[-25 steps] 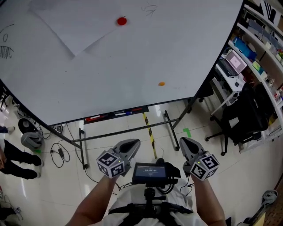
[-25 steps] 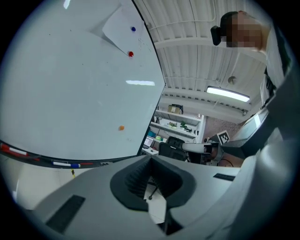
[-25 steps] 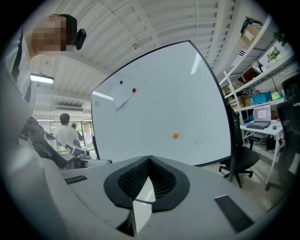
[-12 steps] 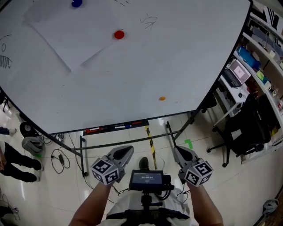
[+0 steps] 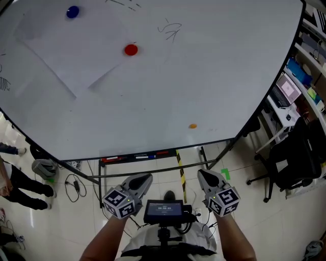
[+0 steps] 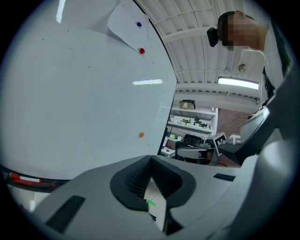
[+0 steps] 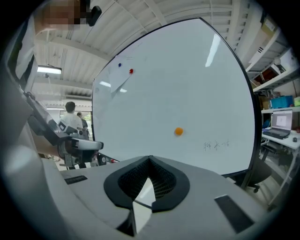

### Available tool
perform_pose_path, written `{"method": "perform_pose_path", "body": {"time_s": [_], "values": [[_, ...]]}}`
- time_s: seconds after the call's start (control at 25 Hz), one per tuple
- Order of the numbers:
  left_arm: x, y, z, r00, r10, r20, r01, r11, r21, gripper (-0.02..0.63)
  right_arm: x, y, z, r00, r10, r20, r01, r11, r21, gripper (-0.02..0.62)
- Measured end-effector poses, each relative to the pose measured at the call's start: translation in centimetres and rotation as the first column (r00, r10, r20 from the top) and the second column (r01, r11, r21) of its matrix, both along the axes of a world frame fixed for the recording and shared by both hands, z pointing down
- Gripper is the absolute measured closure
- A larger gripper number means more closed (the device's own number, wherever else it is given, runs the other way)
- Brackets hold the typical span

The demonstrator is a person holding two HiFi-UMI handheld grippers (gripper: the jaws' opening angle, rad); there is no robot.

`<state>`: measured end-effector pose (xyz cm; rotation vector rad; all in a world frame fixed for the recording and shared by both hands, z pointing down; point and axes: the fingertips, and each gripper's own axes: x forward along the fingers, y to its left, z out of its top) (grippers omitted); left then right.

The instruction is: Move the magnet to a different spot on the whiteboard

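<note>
- My left gripper (image 5: 143, 179) and right gripper (image 5: 202, 174) point side by side at the large white whiteboard (image 5: 219, 76), below its lower edge.
- Both are clenched on nothing.

- Whiteboard (image 5: 214, 76) carries a tilted paper sheet (image 5: 66, 51) at its 10 o'clock.
- Blue magnet (image 5: 73, 11) and red magnet (image 5: 131, 49) sit at the sheet's corners.
- Orange magnet (image 5: 192, 126) at 5 o'clock, near the lower edge.

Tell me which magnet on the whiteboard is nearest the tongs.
The orange magnet: it sits alone, low on the whiteboard, nearest the left tongs and right tongs. The red magnet and blue magnet sit far higher, by the paper.
</note>
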<state>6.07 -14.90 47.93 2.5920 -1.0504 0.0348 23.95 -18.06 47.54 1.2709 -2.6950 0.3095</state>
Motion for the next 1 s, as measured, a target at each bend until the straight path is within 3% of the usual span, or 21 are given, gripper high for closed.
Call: {"method": "perform_pose_path", "body": {"time_s": [0.2,0.32,0.52,0.76,0.88,1.0], "values": [[-1.5,-2.1,0.3,0.999,-0.052,0.001,0.052,0.999,-0.014,0.571,-0.7,-4.6,0.7,0.981,0.021,-0.190,-0.008,0.998,0.069,0.568],[-2.5,-2.6,0.9,0.996,-0.088,-0.013,0.088,0.996,-0.028,0.571,-1.4,-7.0,1.5,0.935,0.010,-0.355,0.029,0.994,0.102,0.554],[-5.1,-3.2,1.7,0.985,-0.160,-0.058,0.157,0.986,-0.055,0.571,-2.1,-11.2,2.6,0.779,0.038,-0.626,0.096,0.979,0.179,0.500],[-6.9,-4.2,3.0,0.974,-0.211,-0.078,0.205,0.976,-0.078,0.571,-2.3,-15.5,2.0,0.518,0.172,-0.838,0.178,0.936,0.303,0.488],[-7.0,-5.0,3.3,0.972,-0.219,-0.088,0.212,0.974,-0.083,0.571,-2.9,-16.8,1.6,0.449,0.219,-0.866,0.223,0.911,0.346,0.463],[-6.8,-5.7,3.3,0.971,-0.219,-0.099,0.212,0.974,-0.080,0.571,-3.4,-17.9,1.5,0.411,0.238,-0.880,0.249,0.899,0.359,0.432]]}}
